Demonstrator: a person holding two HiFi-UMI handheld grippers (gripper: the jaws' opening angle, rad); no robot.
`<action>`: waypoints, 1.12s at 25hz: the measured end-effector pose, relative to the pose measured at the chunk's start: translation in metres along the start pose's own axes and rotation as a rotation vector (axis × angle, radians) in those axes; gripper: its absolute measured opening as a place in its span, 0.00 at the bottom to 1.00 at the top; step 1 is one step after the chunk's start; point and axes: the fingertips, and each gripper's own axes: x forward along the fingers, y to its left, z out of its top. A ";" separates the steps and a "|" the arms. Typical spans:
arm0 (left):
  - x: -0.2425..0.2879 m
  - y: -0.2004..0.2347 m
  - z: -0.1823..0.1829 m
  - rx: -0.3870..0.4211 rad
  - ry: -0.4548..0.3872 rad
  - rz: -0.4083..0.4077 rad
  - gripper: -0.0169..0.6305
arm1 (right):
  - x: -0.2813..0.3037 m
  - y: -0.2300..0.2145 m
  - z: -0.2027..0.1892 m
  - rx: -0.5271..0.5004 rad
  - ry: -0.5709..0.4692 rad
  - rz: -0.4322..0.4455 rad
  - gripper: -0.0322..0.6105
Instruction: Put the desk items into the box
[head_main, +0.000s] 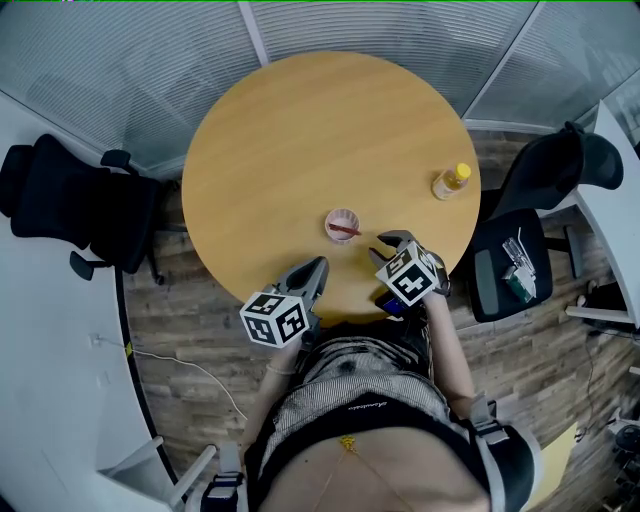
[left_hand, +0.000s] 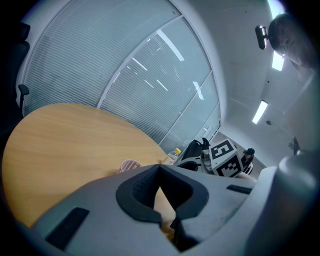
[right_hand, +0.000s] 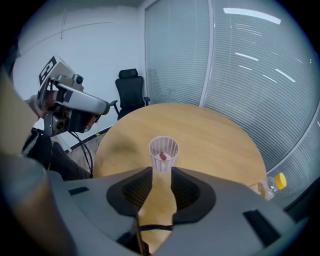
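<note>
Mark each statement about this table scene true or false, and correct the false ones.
1. A white mesh cup stands on the round wooden table. True.
2. The right gripper is shut on the cup. False: its fingers are apart, and the cup stands beyond them, ungripped.
3. The bottle near the table's edge has a yellow cap. True.
4. The left gripper has its fingers wide apart. False: the fingertips meet, with nothing between them.
5. The cup is empty. False: a red stick-like item lies in it.
</note>
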 end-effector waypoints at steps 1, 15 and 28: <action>0.000 -0.002 -0.001 -0.001 0.000 -0.001 0.03 | -0.001 0.001 -0.001 -0.002 -0.001 0.002 0.24; 0.002 -0.014 -0.012 -0.010 0.004 -0.007 0.03 | -0.013 0.020 0.007 0.030 -0.116 0.069 0.10; 0.003 -0.033 -0.010 0.008 -0.018 -0.031 0.03 | -0.048 0.053 0.050 0.069 -0.397 0.204 0.10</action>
